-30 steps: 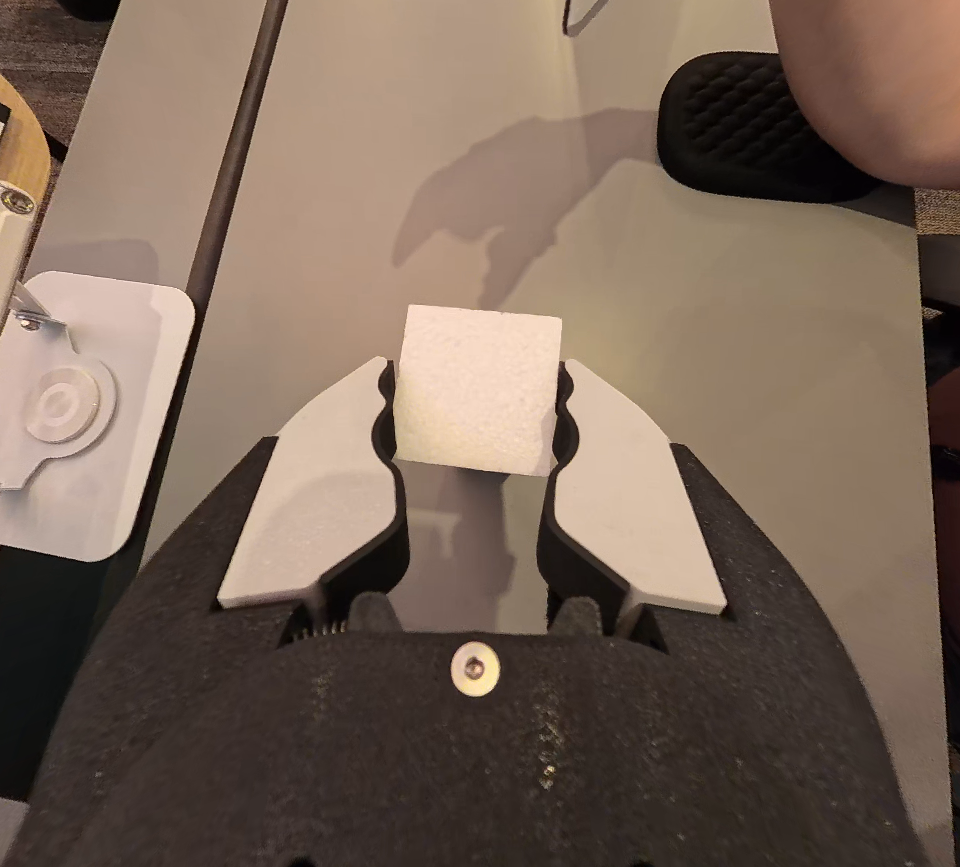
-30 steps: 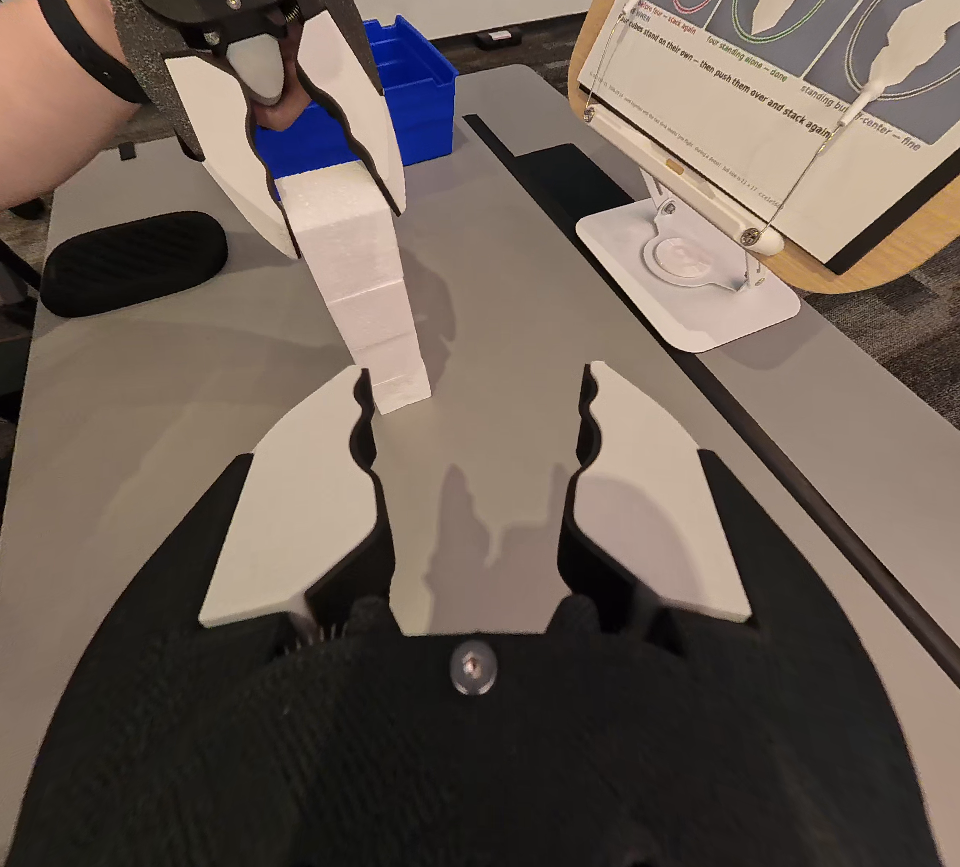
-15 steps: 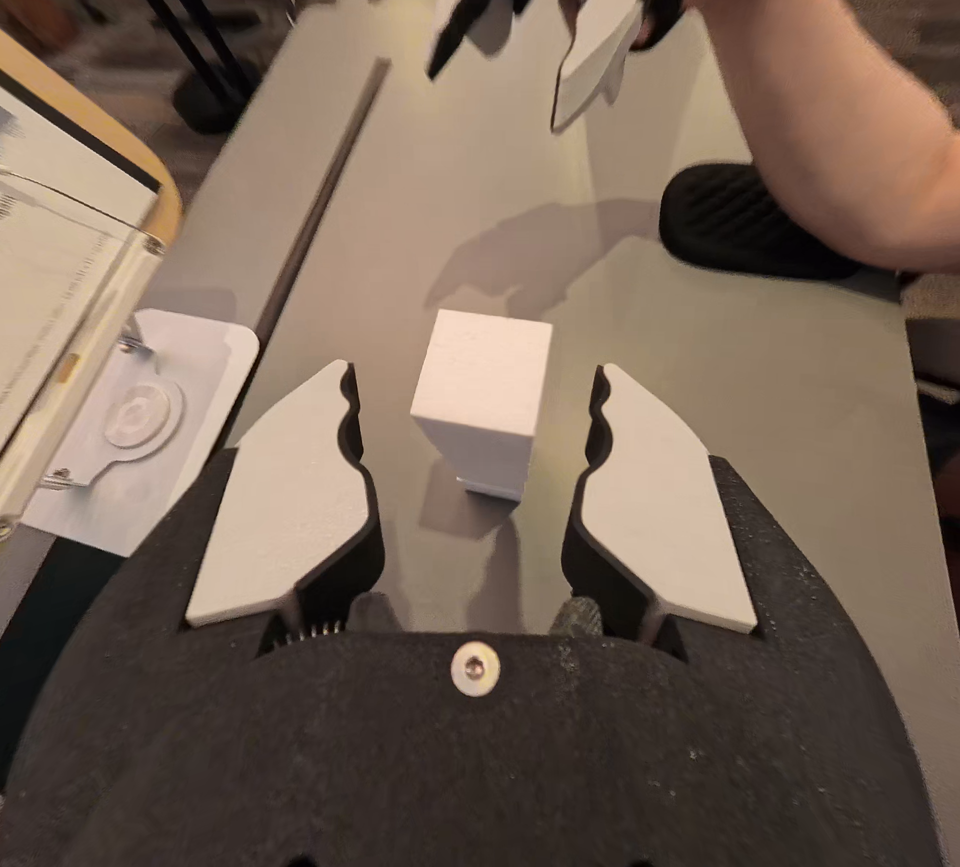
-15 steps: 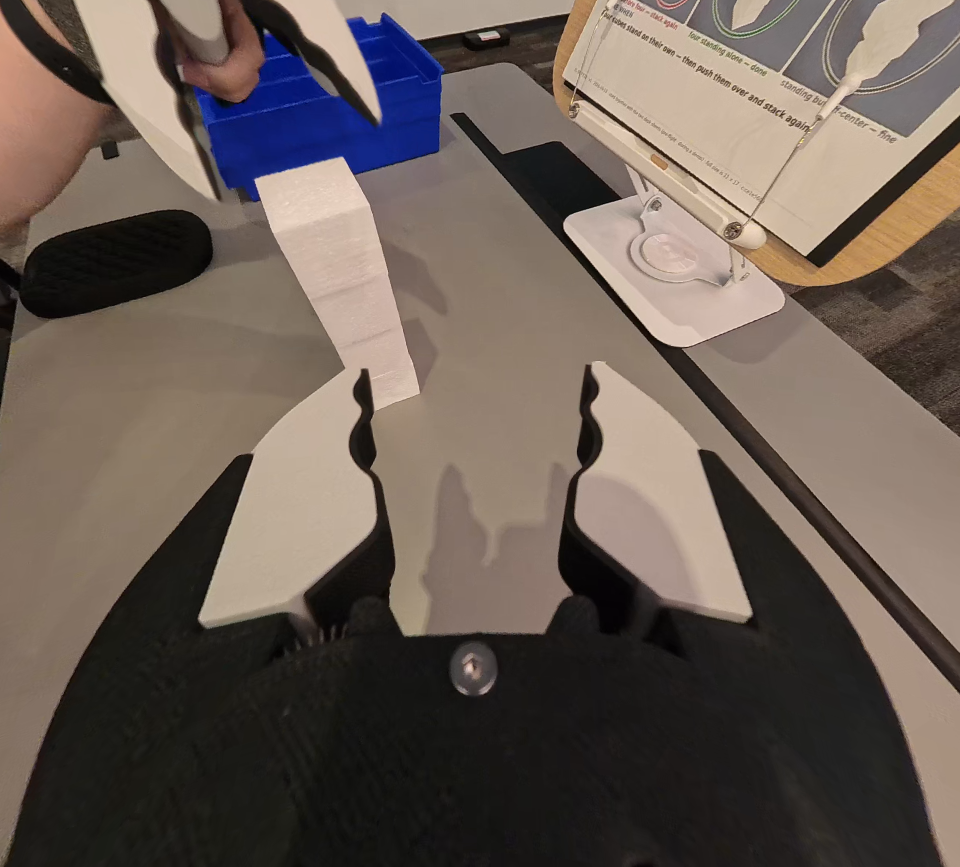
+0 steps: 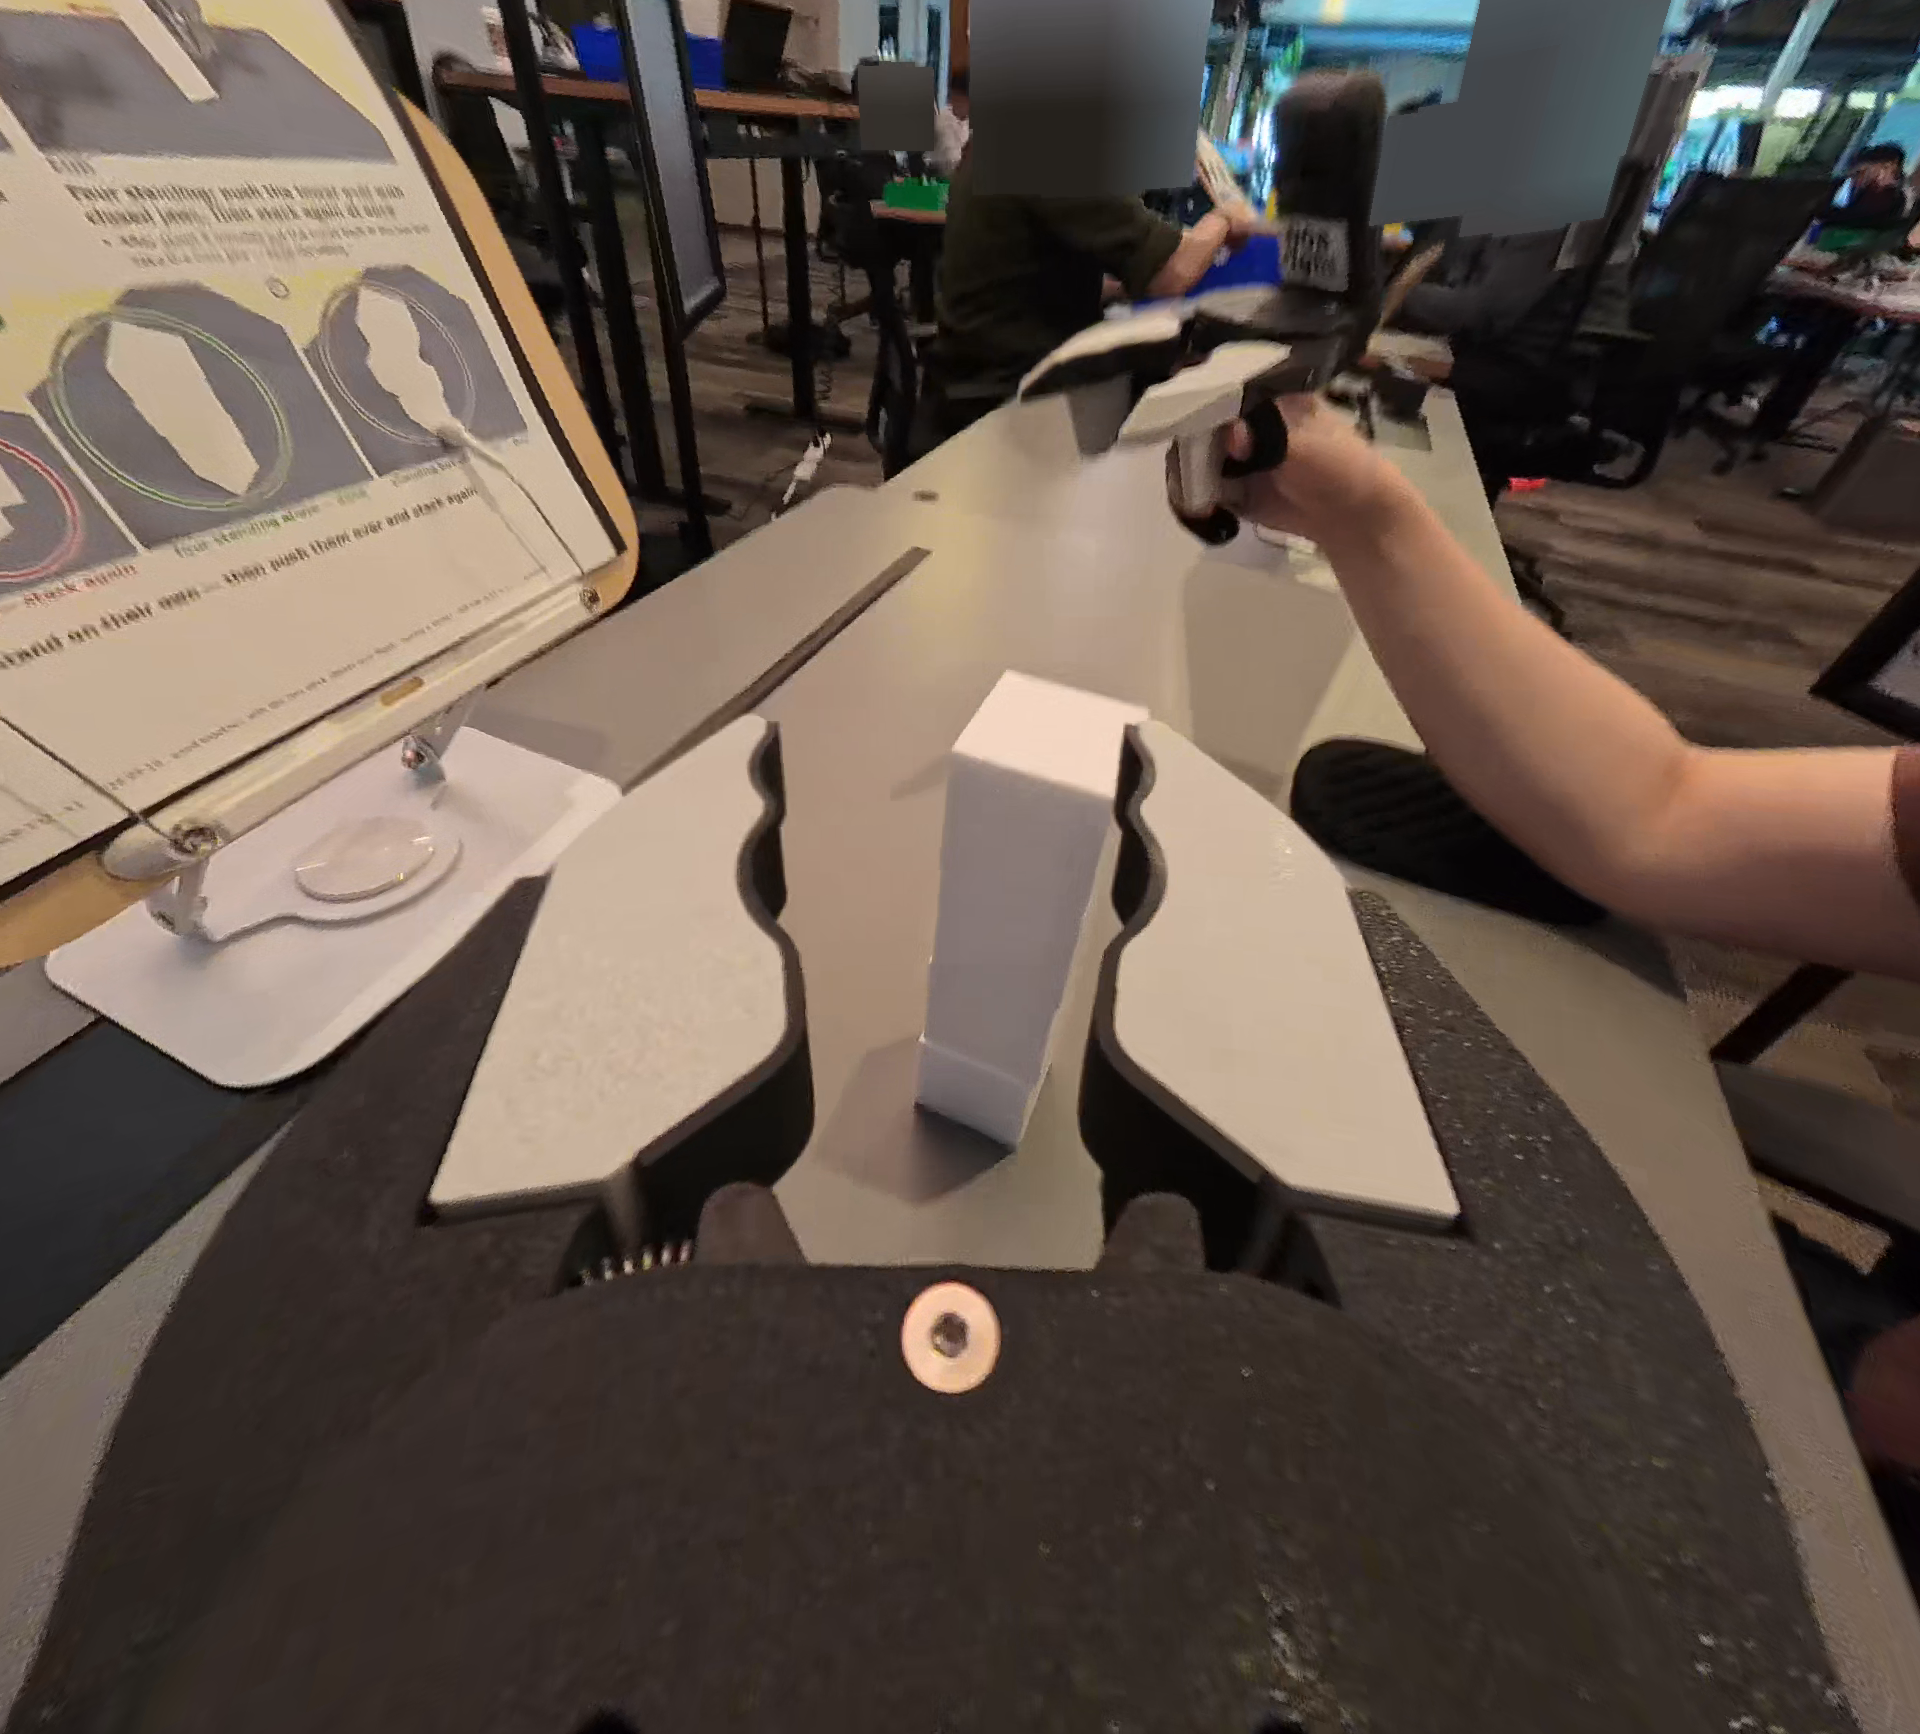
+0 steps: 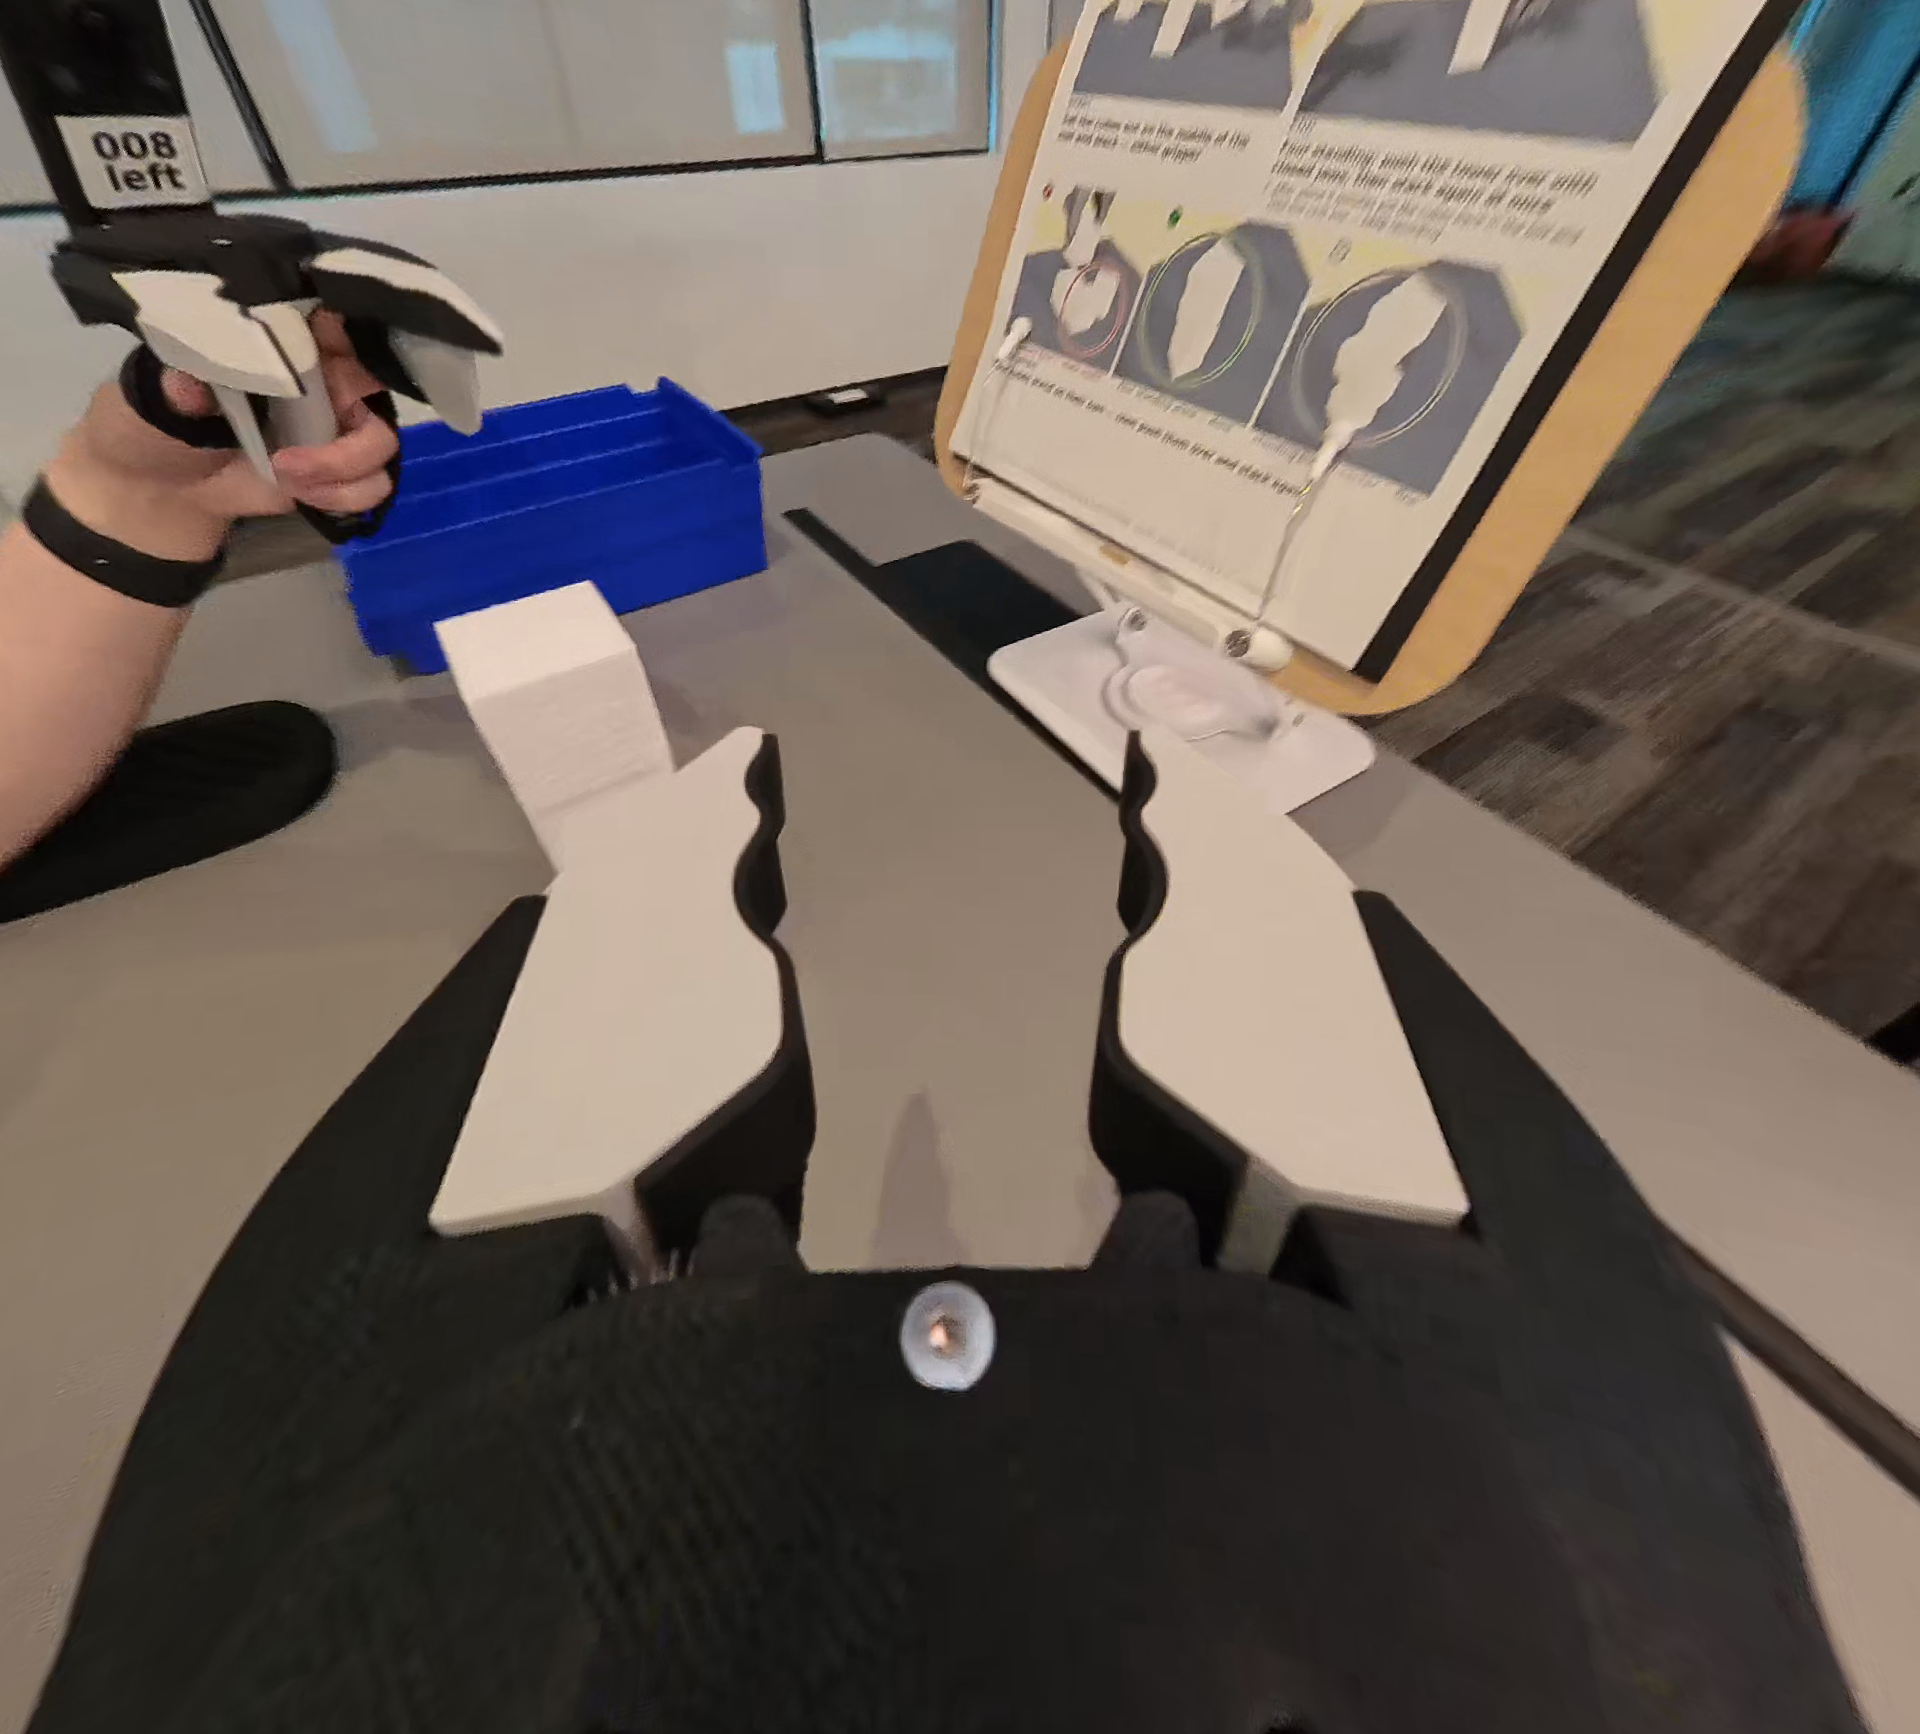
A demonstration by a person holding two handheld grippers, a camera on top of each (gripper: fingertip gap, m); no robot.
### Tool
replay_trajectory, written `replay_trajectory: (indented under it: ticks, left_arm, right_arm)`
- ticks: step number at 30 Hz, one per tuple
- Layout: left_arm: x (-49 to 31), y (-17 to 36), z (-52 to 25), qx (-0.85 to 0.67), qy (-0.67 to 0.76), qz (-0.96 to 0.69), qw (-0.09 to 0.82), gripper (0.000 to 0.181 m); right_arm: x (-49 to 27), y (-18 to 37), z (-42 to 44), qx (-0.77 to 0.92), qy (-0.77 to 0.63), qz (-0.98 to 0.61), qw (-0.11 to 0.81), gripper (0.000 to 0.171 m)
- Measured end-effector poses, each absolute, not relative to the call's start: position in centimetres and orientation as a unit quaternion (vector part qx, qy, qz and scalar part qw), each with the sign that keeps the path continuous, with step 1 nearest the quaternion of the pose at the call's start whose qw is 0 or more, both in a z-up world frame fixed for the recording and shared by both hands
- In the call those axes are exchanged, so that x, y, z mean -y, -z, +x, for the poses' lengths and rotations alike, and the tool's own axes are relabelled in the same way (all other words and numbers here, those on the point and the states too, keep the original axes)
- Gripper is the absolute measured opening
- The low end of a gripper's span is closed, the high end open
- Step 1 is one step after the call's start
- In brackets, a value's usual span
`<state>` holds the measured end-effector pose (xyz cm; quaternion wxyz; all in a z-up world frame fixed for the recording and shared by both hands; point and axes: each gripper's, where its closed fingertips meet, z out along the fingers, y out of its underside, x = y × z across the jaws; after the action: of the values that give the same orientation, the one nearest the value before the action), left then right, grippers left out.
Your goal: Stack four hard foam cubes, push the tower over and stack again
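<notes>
The tower is a straight column of white hard foam cubes with a fine grainy surface and crisp square edges, standing upright on the smooth matte grey table, well in from its edges. In the left wrist view its seams hardly show. In the right wrist view only the upper part shows, the rest hidden behind a finger of the right gripper.

Both grippers have flat pale fingers with wavy inner edges, set in rough black speckled bodies. A blue plastic bin sits toward the far edge of the table, and a black quilted pad lies near the left edge. A board with a rounded wooden rim carries a printed sheet on a white stand along the right edge.

A second ago the left gripper was clamped on the top cube. Now it is released, fingers spread and holding nothing, and has backed away and tipped up to near level, the tower standing free in the gap between its fingers. The right gripper, also spread and empty, has likewise tilted up from looking down at the table. The left hand, a dark band at its wrist, holds its gripper raised above the pad; the right forearm reaches in over the table.
</notes>
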<state>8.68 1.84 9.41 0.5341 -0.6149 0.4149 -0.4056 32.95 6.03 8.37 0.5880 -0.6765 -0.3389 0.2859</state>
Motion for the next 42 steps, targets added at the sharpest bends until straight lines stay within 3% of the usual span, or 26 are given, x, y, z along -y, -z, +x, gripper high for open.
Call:
replay_trajectory:
  ticks: [7,13,14,16,17,32,42]
  left_arm:
    - [-3.1,-4.0,8.7,-0.475,0.325,-0.657,0.486,0.046]
    - [-3.7,0.3,9.0,-0.512,0.270,-0.688,0.439,0.036]
    - [-3.6,1.2,9.2,-0.519,0.268,-0.691,0.426,0.029]
    - [-3.3,3.0,9.6,-0.539,0.268,-0.696,0.393,0.000]
    - [-3.2,3.8,9.9,-0.541,0.271,-0.700,0.378,0.000]
    - [-2.7,9.2,9.8,-0.564,0.268,-0.724,0.294,0.000]
    - [-3.0,11.8,8.5,-0.559,0.194,-0.770,0.238,0.000]
  right_arm:
    - [-7.2,-6.5,34.1,0.313,-0.287,-0.696,0.579,0.050]
    - [-8.0,-4.5,34.9,0.299,-0.290,-0.724,0.550,0.017]
    - [-8.1,-4.4,35.1,0.293,-0.290,-0.727,0.549,0.014]
    - [-8.2,-4.1,35.4,0.290,-0.286,-0.735,0.543,0.004]
    - [-8.2,-4.0,35.6,0.291,-0.282,-0.737,0.541,0.001]
    - [-8.6,-6.2,38.5,0.237,-0.281,-0.715,0.594,0.000]
    - [-8.2,-5.1,40.7,0.241,-0.229,-0.754,0.567,0.001]
